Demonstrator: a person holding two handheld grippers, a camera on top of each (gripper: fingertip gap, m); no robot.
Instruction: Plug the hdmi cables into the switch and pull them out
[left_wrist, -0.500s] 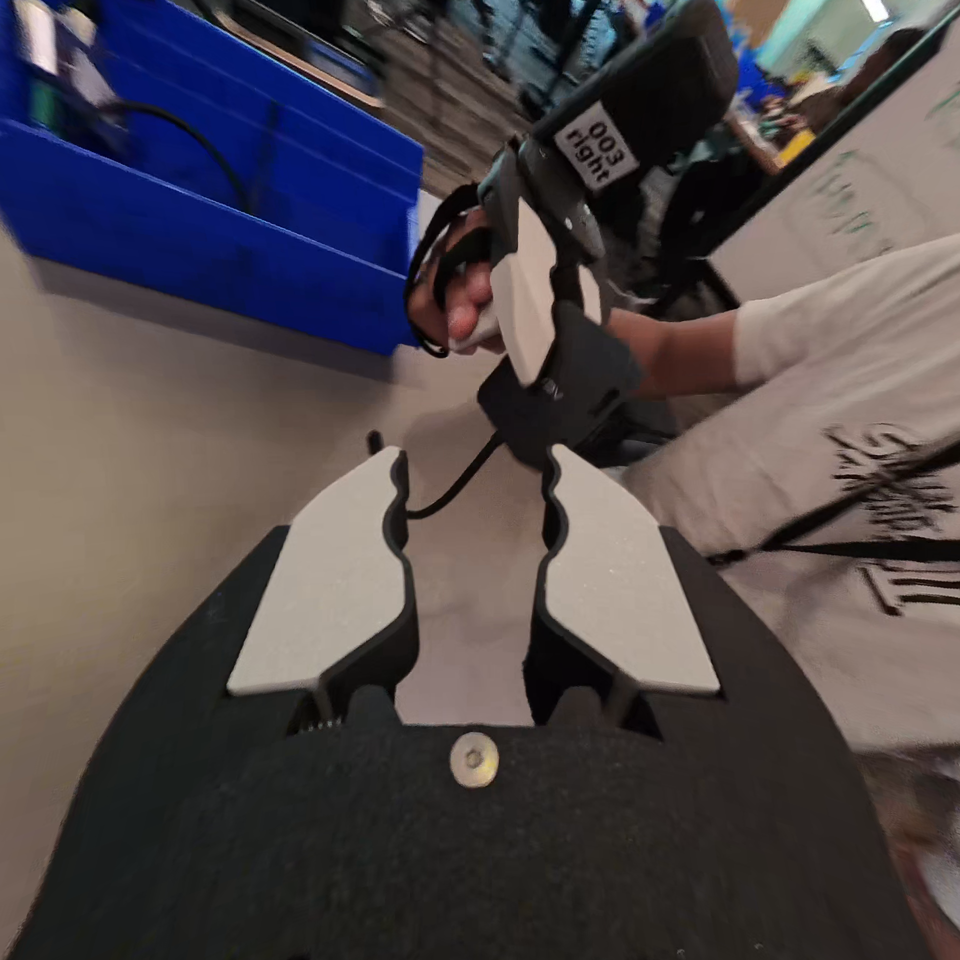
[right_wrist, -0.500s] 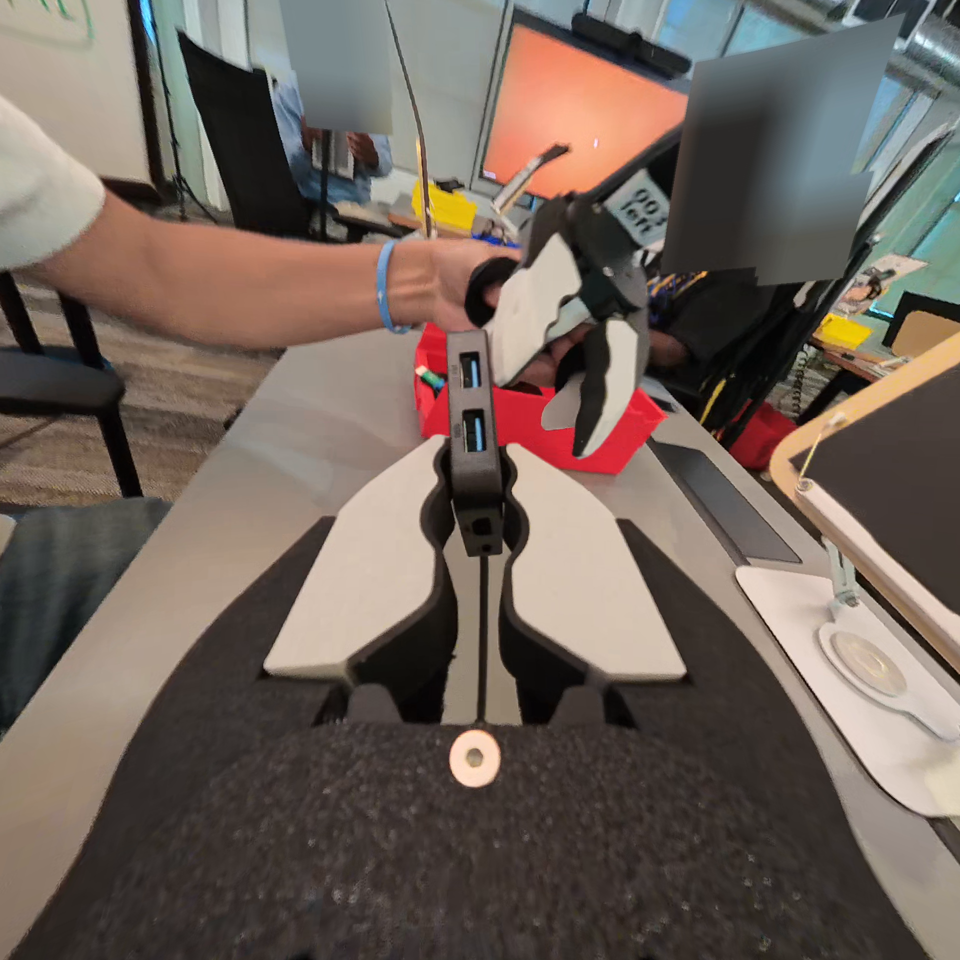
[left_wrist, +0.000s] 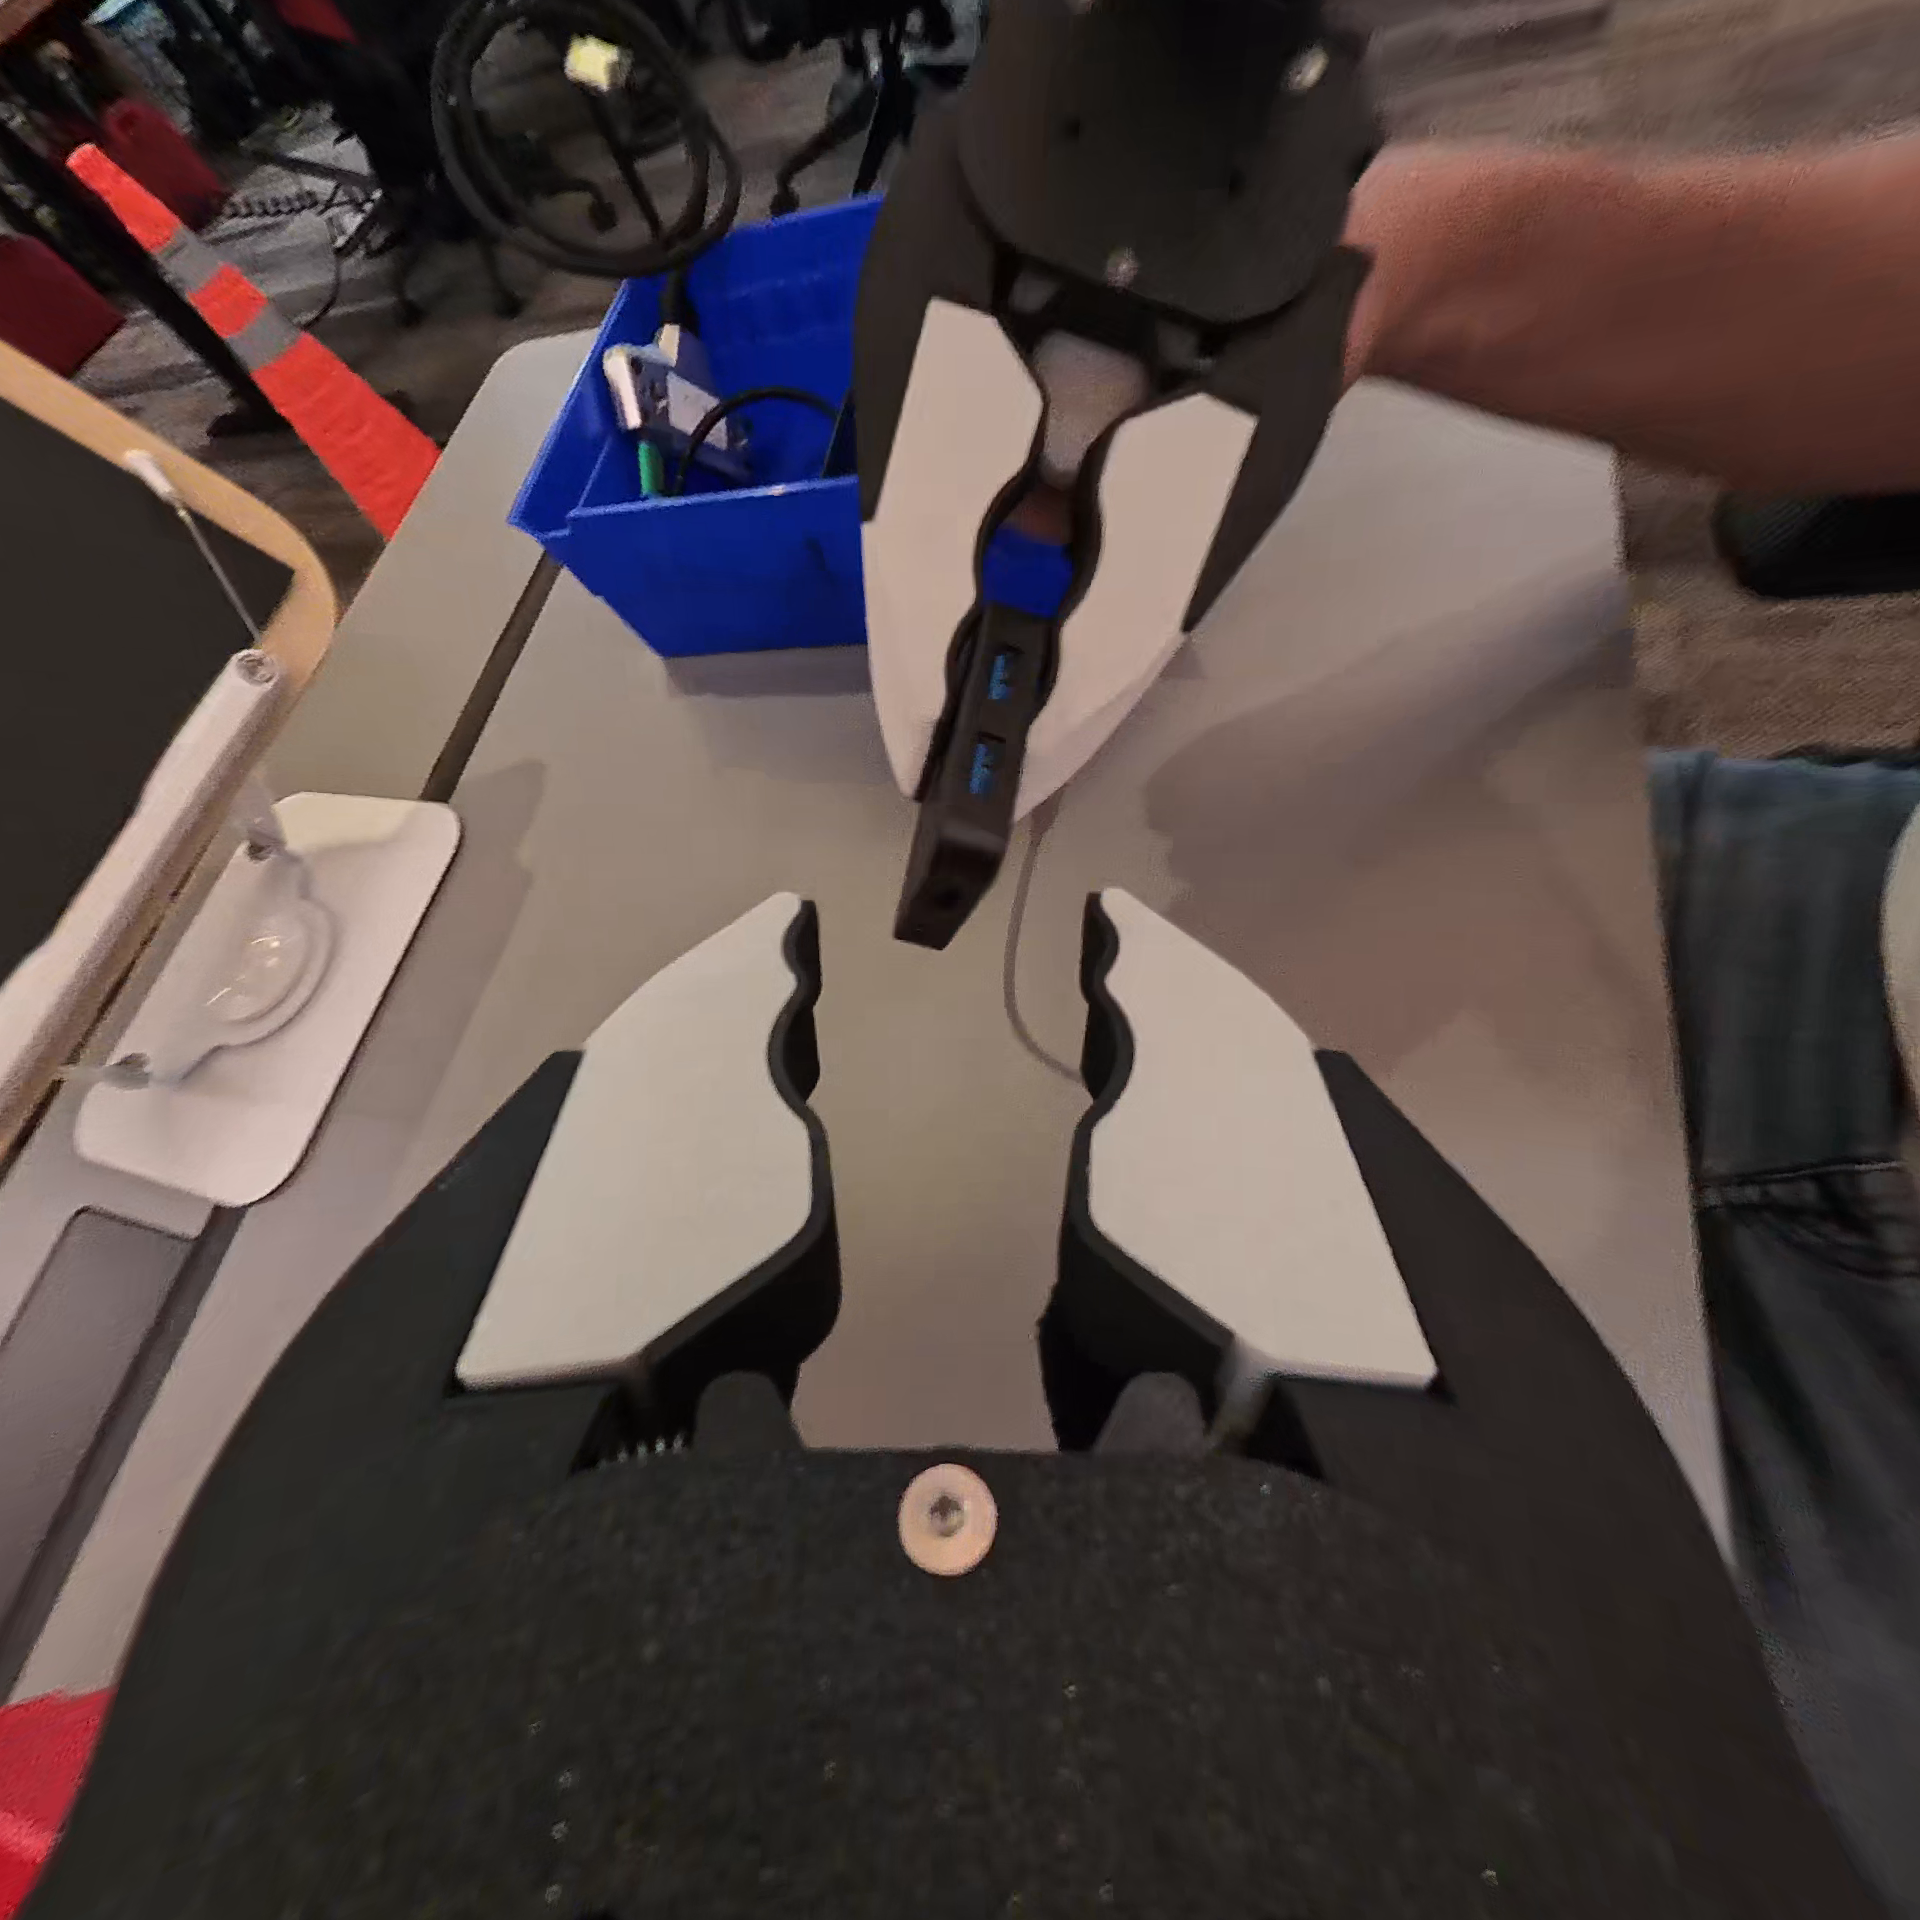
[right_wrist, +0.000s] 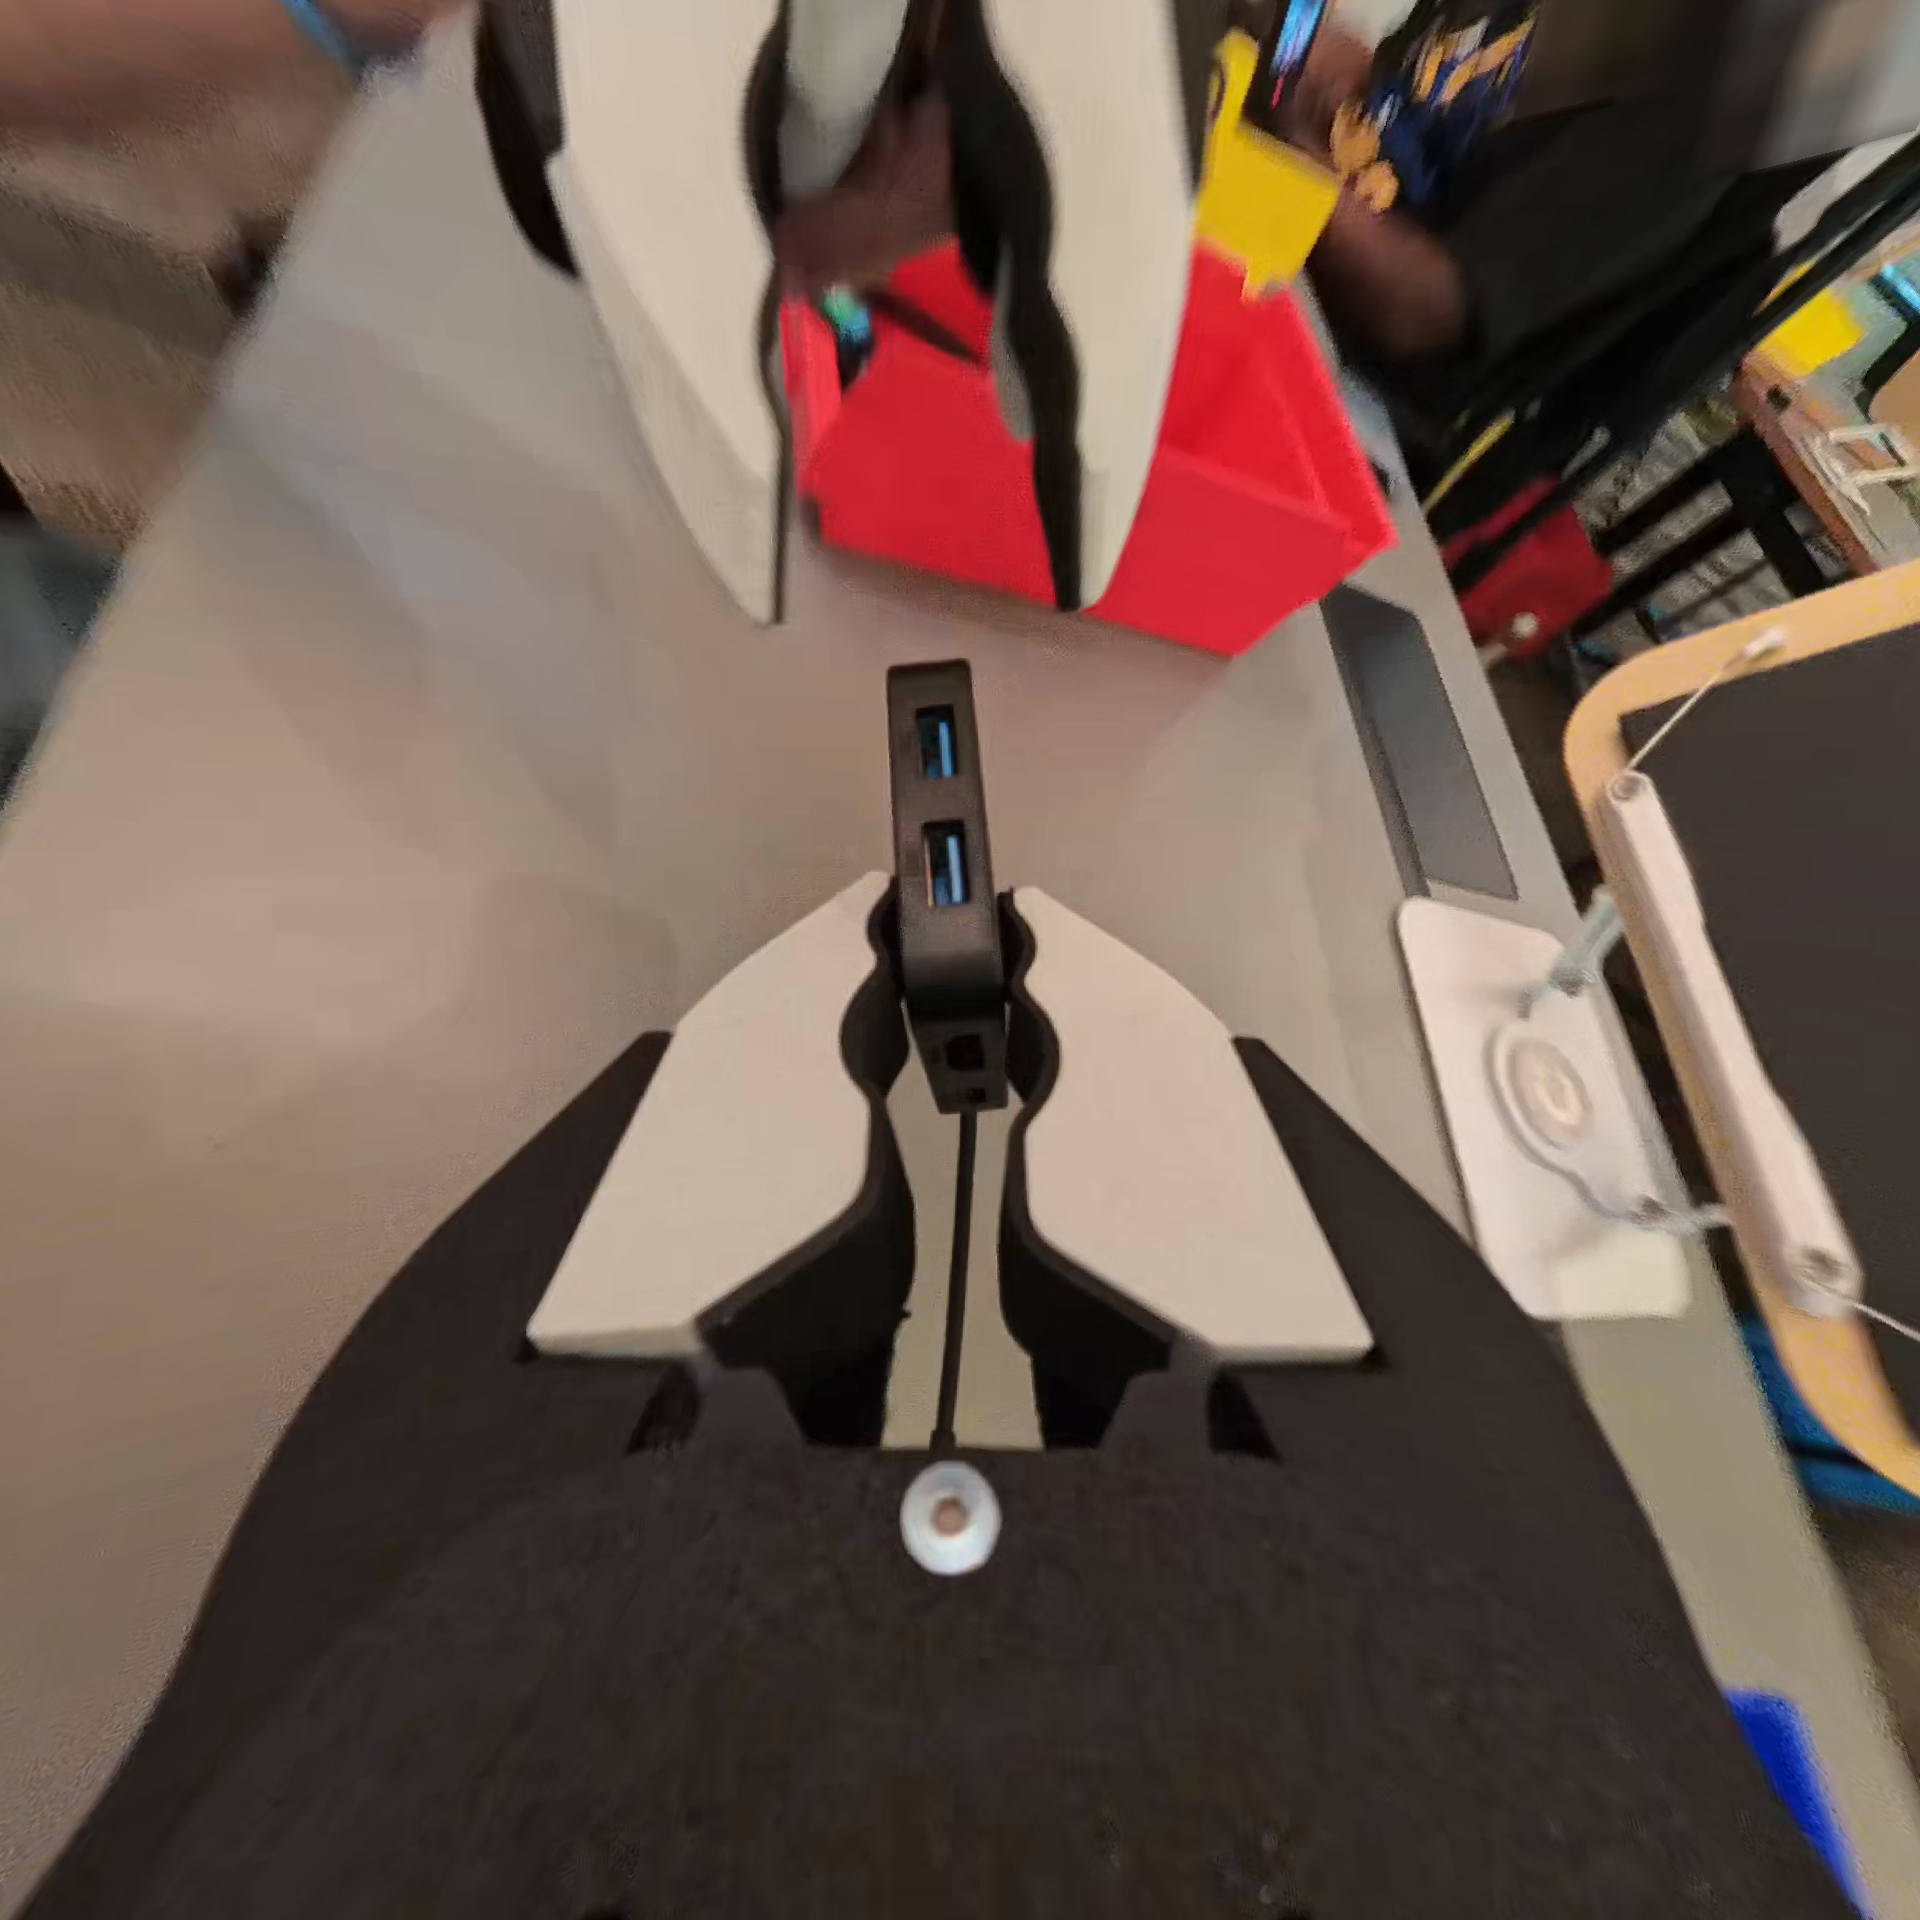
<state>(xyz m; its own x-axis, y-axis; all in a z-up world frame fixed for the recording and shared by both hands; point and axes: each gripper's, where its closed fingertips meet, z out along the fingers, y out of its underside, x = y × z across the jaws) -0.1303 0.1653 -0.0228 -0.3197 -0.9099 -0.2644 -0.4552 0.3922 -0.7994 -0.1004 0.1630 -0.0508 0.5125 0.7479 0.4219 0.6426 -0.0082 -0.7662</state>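
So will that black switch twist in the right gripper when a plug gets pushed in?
Possibly. The right gripper clamps only the switch's rear end, so side loads could pivot it. Its hard casing looks rigid, perhaps slippery. Its thin cable hangs limp, resisting nothing.

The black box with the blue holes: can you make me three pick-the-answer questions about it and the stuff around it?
1. Where is the switch?
A. In the red bin
B. Between the right gripper's fingers
C. Flat on the table

2. How many blue ports show on its side?
A. Two
B. Five
C. None

3. How is the left gripper?
A. Shut on a cable
B. Shut on the switch
C. Open, holding nothing

Answers: B, the fingers squeeze its lower end; A, two blue slots sit one above the other; C, bare table shows through its wide gap.
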